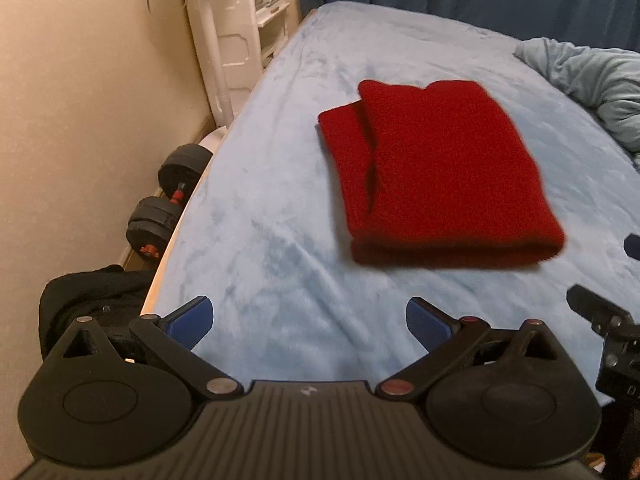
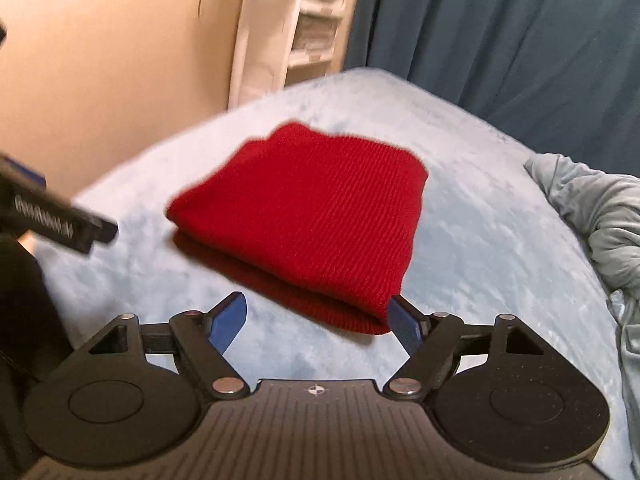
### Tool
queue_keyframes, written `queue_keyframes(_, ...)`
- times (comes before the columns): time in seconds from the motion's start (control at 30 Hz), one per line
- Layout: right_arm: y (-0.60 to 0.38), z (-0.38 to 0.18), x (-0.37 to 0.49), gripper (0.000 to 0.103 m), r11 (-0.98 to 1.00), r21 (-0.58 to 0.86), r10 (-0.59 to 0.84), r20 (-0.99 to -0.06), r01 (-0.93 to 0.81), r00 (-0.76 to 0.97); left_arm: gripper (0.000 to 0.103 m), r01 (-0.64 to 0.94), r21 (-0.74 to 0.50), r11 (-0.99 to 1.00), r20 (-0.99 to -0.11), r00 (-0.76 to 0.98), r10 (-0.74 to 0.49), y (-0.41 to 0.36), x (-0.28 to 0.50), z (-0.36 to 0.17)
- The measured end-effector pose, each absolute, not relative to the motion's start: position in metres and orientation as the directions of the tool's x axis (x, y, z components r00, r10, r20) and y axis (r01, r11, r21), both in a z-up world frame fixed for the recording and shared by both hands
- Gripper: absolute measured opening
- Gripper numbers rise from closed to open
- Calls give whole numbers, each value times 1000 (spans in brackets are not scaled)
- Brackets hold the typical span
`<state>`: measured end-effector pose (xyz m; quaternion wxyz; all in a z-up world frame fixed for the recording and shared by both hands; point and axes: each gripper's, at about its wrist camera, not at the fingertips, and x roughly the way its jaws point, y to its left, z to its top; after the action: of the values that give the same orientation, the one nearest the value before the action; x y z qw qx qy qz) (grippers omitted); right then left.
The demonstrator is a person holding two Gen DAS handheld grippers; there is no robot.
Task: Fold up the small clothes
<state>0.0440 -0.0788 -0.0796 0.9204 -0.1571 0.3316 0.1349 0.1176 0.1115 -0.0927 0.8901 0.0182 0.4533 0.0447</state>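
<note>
A folded red knit garment (image 1: 436, 172) lies flat on the light blue blanket (image 1: 260, 240), its folded edge toward me. My left gripper (image 1: 310, 320) hovers in front of it, open, nothing between its blue pads (image 1: 192, 318). In the right wrist view the same red garment (image 2: 312, 216) lies just ahead of my right gripper (image 2: 316, 318), which stands open. The garment's near corner sits right by the right pad (image 2: 404, 322); no pad presses on it. Part of the right gripper (image 1: 600, 320) shows at the left view's right edge, and part of the left gripper (image 2: 60, 220) at the right view's left edge.
Black dumbbells (image 1: 168, 200) and a dark cloth heap (image 1: 92, 296) lie on the floor between the bed's left edge and the wall. A white shelf unit (image 1: 240, 20) stands beyond them. Blue curtains (image 2: 500, 32) hang behind the bed. A crumpled grey-blue cover (image 2: 600, 216) lies at the right.
</note>
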Motion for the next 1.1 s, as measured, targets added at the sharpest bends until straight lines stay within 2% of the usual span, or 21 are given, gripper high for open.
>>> queue_keyframes(0.23, -96, -61, 3, 79, 927, -188, 152, -600, -323, 785, 103, -28, 59, 998, -789, 611, 64, 87, 81, -73)
queue_keyframes(0.77, -108, -57, -9, 79, 944, -162, 141, -590, -288, 795, 103, 6, 66, 998, -768, 639, 47, 69, 58, -57)
queue_keyframes(1.1, -130, -62, 17, 80, 961, -100, 132, -650, -256, 749, 103, -128, -130, 983, -787, 616, -24, 82, 89, -74)
